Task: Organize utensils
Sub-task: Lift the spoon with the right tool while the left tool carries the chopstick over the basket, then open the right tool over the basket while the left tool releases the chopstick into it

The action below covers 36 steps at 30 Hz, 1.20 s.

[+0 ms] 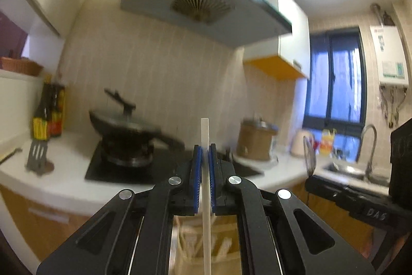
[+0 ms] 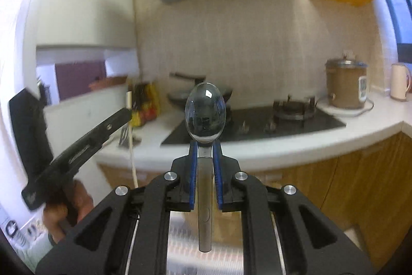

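Note:
My left gripper (image 1: 205,148) is shut on a thin white chopstick (image 1: 205,132) held upright, its tip above the fingers. It also shows in the right wrist view (image 2: 131,141), with the left gripper (image 2: 127,111) at the left. My right gripper (image 2: 205,143) is shut on a metal spoon (image 2: 205,111), bowl up, handle running down between the blue pads. The right gripper shows in the left wrist view (image 1: 312,178), the spoon (image 1: 309,153) seen edge-on. Both grippers are raised in front of the counter.
A white counter (image 2: 283,146) holds a black gas hob (image 2: 257,123), a lidded wok (image 1: 123,120), sauce bottles (image 1: 49,115), a grey spatula (image 1: 37,153), a rice cooker (image 2: 346,85) and a kettle (image 2: 400,81). A sink with tap (image 1: 368,146) is at the right. Wooden cabinets (image 2: 360,187) lie below.

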Available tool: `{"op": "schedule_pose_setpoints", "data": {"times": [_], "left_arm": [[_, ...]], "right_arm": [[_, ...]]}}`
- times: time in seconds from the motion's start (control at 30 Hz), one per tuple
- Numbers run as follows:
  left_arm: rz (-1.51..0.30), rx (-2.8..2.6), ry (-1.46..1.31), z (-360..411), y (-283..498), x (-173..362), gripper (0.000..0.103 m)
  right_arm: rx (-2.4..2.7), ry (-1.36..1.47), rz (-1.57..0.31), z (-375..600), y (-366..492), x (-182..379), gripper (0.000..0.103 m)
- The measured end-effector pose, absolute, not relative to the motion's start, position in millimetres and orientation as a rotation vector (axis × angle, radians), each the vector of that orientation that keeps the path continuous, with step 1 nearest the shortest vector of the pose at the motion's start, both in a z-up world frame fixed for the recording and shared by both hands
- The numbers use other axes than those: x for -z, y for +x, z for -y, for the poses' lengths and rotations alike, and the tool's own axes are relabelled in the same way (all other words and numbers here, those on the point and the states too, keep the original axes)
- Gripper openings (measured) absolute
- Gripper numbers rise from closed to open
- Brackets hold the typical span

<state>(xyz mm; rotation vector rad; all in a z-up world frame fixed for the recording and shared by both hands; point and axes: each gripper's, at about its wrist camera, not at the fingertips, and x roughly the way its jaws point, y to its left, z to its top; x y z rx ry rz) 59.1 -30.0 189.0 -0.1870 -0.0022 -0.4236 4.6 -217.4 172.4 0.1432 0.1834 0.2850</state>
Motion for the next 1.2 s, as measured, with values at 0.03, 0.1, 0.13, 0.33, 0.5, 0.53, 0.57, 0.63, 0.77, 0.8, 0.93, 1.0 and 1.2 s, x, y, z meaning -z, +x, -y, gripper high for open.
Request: {"op": "schedule_pose_setpoints", "data": {"times": [0.03, 0.1, 0.13, 0.33, 0.5, 0.53, 0.57, 0.63, 0.77, 0.8, 0.93, 1.0, 1.2], "left_arm": [[0.018, 0.425, -0.196, 29.5, 62.8, -191.5, 0.003], [0.088, 0.432, -0.186, 32.7, 69.3, -190.9, 0.003], [0.117, 0.421, -0.165, 35.7, 70.1, -188.7, 0.003], [0.098, 0.424, -0.154, 50.6, 99.5, -165.5, 0.003], [0.063, 0.410, -0.141, 54.4, 120.6, -143.1, 0.003], [0.058, 0.408, -0.130, 54.3, 123.5, -139.4, 0.004], [0.057, 0.400, -0.118, 55.7, 125.6, -135.1, 0.004], [0.043, 0.401, -0.114, 55.5, 131.4, -129.9, 0.004], [0.017, 0.402, -0.107, 57.0, 135.1, -119.0, 0.004], [0.016, 0.400, -0.094, 58.2, 133.1, -116.3, 0.004], [-0.003, 0.397, -0.056, 60.1, 126.5, -109.1, 0.004], [-0.033, 0.405, -0.057, 55.4, 123.8, -105.6, 0.005], [-0.106, 0.420, -0.099, 33.7, 112.3, -105.1, 0.031]], "right_arm": [[-0.279, 0.140, -0.172, 215.0, 13.7, -173.7, 0.010], [-0.270, 0.133, -0.157, 211.1, 26.7, -172.4, 0.010], [-0.258, 0.125, -0.152, 207.8, 36.7, -168.9, 0.010], [-0.182, 0.081, -0.136, 195.3, 67.1, -140.3, 0.010], [-0.152, 0.040, -0.156, 187.9, 80.9, -110.8, 0.010], [-0.147, 0.028, -0.159, 186.5, 82.5, -105.6, 0.010], [-0.140, 0.017, -0.157, 184.7, 83.1, -102.5, 0.010], [-0.129, -0.006, -0.151, 181.3, 82.6, -97.0, 0.010], [-0.124, -0.040, -0.149, 175.5, 78.2, -87.0, 0.010], [-0.127, -0.046, -0.151, 174.6, 76.8, -84.7, 0.010], [-0.138, -0.065, -0.168, 173.6, 71.1, -71.4, 0.011], [-0.119, -0.088, -0.155, 173.0, 62.9, -68.6, 0.011], [-0.134, -0.089, -0.189, 173.8, 41.4, -78.4, 0.043]]}}
